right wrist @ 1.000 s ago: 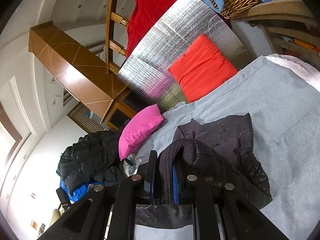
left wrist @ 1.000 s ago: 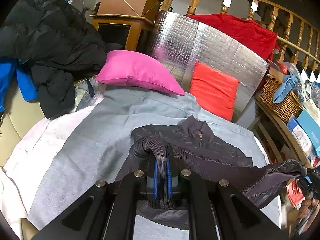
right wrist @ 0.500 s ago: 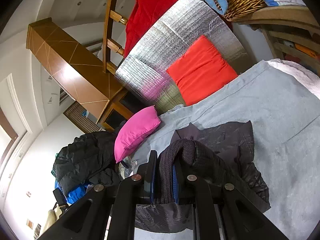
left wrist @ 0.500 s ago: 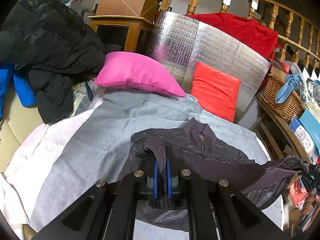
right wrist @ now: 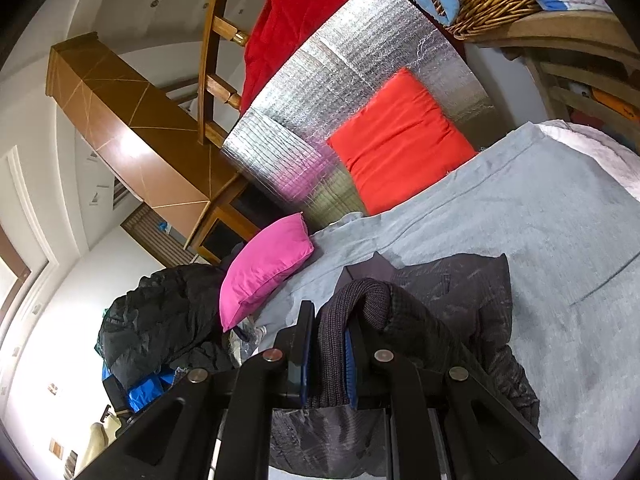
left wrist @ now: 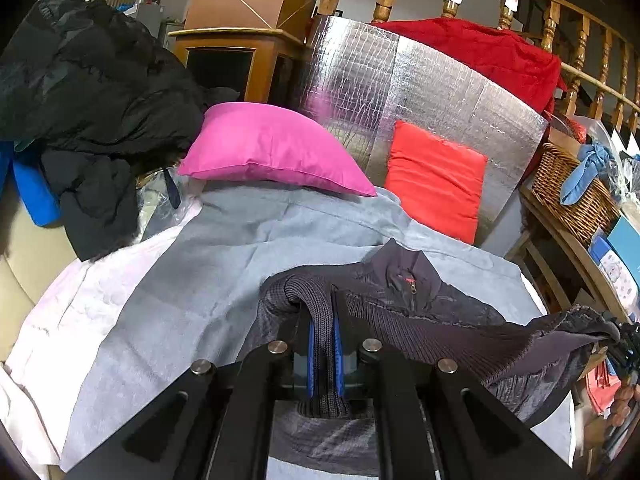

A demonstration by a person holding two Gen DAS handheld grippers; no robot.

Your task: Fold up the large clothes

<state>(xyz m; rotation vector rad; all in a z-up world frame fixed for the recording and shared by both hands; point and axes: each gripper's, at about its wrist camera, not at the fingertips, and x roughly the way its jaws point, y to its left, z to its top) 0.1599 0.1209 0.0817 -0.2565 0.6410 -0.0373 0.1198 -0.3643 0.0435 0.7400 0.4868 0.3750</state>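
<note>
A dark grey zip-up jacket [left wrist: 424, 304] with ribbed knit hem lies on a grey blanket [left wrist: 192, 280], collar pointing away. My left gripper [left wrist: 323, 344] is shut on the ribbed hem and holds it lifted above the blanket. The hem stretches right to my right gripper [left wrist: 624, 344], seen at the frame's edge. In the right wrist view my right gripper [right wrist: 328, 356] is shut on the ribbed hem too, with the jacket body [right wrist: 472, 292] draped beyond it on the blanket [right wrist: 560, 216].
A pink pillow [left wrist: 272, 152] and a red cushion [left wrist: 436, 184] against a silver foil panel [left wrist: 400, 80] stand at the blanket's far end. Black coats [left wrist: 88, 92] pile at the left. A wicker basket [left wrist: 572, 192] on wooden shelves is at the right.
Both grippers have moved slightly forward over the blanket with the hem held; the jacket's collar sits a little nearer. The grips are unchanged.
</note>
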